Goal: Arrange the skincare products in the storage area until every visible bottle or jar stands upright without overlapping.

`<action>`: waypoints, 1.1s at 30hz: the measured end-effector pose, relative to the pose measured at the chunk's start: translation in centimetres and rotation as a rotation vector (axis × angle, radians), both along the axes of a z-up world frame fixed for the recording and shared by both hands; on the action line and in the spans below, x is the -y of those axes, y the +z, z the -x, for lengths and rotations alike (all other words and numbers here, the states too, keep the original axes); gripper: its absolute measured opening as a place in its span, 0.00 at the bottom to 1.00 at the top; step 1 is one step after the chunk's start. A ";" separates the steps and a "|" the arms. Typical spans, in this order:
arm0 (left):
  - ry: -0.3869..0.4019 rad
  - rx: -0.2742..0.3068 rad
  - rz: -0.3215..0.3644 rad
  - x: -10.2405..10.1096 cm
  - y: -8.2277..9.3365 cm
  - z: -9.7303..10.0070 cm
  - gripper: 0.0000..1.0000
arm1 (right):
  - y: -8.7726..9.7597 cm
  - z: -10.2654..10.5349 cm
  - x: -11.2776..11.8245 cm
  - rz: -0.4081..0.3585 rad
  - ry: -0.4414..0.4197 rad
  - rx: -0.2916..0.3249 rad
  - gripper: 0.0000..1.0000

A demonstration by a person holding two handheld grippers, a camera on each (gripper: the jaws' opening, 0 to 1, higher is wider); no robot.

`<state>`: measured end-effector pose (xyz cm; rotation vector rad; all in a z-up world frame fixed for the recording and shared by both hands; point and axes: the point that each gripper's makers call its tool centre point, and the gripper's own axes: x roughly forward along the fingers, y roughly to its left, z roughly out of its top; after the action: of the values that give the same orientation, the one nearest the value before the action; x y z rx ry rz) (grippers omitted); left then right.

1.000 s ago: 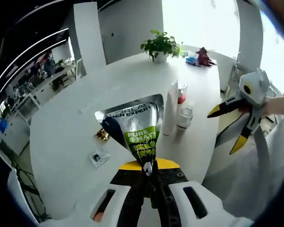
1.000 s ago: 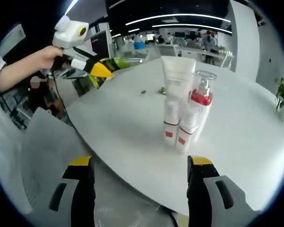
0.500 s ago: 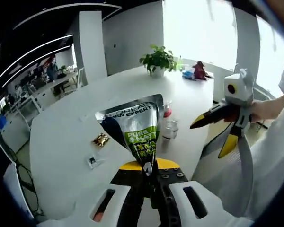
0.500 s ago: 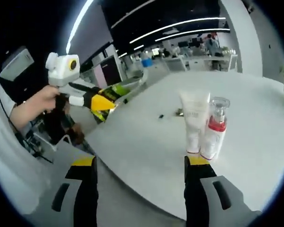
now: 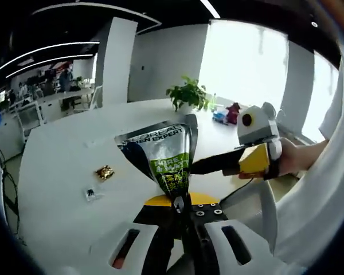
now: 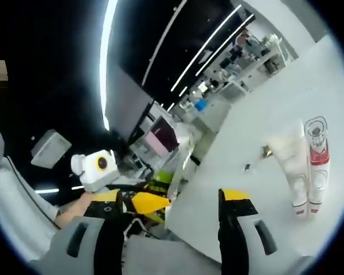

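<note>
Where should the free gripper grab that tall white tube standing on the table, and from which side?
Take the white tube across its upper body, coming in from its open side, away from the red-capped pump bottle standing against it. It stands cap-down and tapers downward, so a low grip would likely tip it.

A white, round-edged table (image 5: 63, 154) carries everything. In the left gripper view, a small gold-foil wrapper (image 5: 105, 171) lies on its bare top, and near it, toward the table's edge, a smaller dark-and-clear scrap (image 5: 90, 194). At the far side stand a potted green plant (image 5: 187, 95) in a white pot and, beside it, a small cluster of red and blue things (image 5: 228, 113) too blurred to name.

In the right gripper view, a white tube (image 6: 290, 167) and a clear pump bottle with a red band (image 6: 317, 163) stand upright on the table (image 6: 241, 195), touching side by side. Two small scraps (image 6: 258, 160) lie just beyond them.
</note>
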<state>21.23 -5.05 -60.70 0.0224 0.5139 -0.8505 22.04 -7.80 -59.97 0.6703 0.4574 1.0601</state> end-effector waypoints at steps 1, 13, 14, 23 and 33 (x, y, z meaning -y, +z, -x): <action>-0.002 0.002 0.002 0.1 0.1 0.1 0.09 | 0.2 -0.1 -0.1 -0.020 -0.003 -0.007 0.63; -0.008 -0.039 0.071 1.7 0.5 1.4 0.10 | 2.0 -0.9 -0.8 -0.181 -0.077 -0.053 0.28; -0.003 -0.048 0.070 1.6 0.4 1.4 0.10 | 2.0 -0.8 -0.8 -0.182 -0.074 -0.048 0.25; -0.003 -0.060 0.064 1.6 0.0 1.5 0.12 | 1.6 -0.8 -1.0 -0.213 -0.093 -0.089 0.16; 0.008 -0.057 0.101 1.4 0.0 1.6 0.35 | 1.9 -0.5 -0.6 -0.244 -0.076 -0.113 0.06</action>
<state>19.67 -6.50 -60.74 -0.0969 0.5239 -0.8703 22.55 -7.24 -58.06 0.9610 0.3999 1.0186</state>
